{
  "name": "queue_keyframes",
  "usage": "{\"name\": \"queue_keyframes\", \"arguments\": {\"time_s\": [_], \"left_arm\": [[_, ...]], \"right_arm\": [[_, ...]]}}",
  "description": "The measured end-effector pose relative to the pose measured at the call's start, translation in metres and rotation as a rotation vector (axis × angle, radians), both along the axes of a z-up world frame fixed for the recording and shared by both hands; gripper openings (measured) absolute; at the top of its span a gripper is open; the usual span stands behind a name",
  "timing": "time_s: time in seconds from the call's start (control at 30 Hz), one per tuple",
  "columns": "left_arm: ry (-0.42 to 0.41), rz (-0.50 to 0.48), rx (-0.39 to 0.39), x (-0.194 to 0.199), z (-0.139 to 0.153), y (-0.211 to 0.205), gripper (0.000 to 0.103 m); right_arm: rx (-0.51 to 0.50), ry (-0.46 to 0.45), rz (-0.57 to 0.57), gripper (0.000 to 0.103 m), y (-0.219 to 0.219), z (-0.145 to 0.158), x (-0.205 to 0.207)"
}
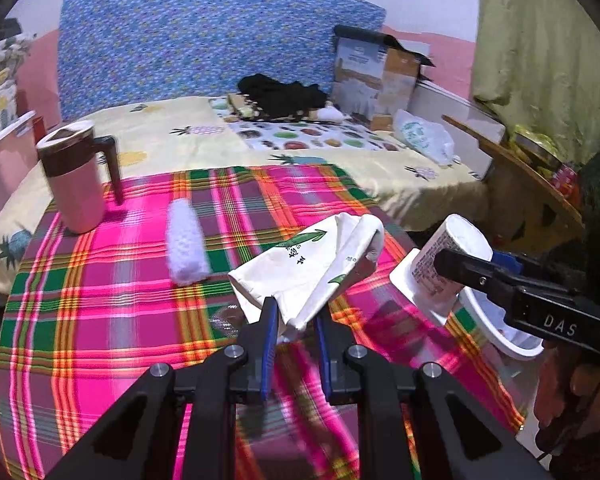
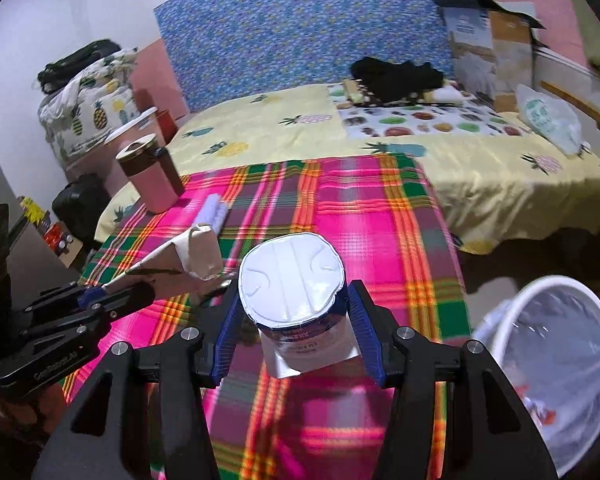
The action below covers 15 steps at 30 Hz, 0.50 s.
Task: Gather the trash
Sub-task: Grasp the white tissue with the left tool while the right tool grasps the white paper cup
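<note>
**Gripping Two Pieces of Trash Above the Plaid Cloth**

Holding a crumpled white paper bag (image 1: 300, 268) in the left gripper (image 1: 296, 320), blue-padded fingers (image 1: 269, 336) pressed together on its pinched lower edge. Soft, creased paper, folded into a rough cone, printed with green arrows and small black characters. Lifted clear of the cloth and tilted away from the camera.

Clamping a white plastic cup (image 2: 300, 304) in the right gripper (image 2: 296, 320), ribbed blue fingers (image 2: 364, 332) set apart and pressed on its two sides. Round, tapered body with blue print, sealed by a smooth white foil lid embossed with curved lines, one square tab jutting out beneath. Seen from the left wrist camera, same cup (image 1: 444, 264) lying sideways in black jaws, just beside the paper bag.

Spread beneath both: a woven plaid cloth (image 1: 100, 300) in pink, green and orange stripes, laid over a yellow pineapple-print bed sheet (image 2: 480, 184). Resting on the cloth, well apart from the grippers: a fuzzy white cylindrical roll (image 1: 186, 240) and a pink mug (image 1: 76, 180) with dark brown handle and lid.

Standing low at the right, beside the bed: a round white bin (image 2: 556, 360) with a glossy translucent liner, some scraps inside.
</note>
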<state>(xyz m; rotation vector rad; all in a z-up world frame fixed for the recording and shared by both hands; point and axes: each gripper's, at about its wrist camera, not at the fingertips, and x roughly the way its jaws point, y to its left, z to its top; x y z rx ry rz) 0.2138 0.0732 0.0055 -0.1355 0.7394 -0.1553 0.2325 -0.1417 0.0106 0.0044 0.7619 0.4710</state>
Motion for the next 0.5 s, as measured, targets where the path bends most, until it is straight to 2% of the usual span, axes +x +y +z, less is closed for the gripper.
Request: {"name": "queue_keyframes", "arguments": {"time_s": [0.5], "left_arm": [[-0.003, -0.173, -0.006, 0.003, 0.009, -0.09, 0.018]], "right_arm": [[0.015, -0.048, -0.176, 0.053, -0.067, 0.006, -0.027]]}}
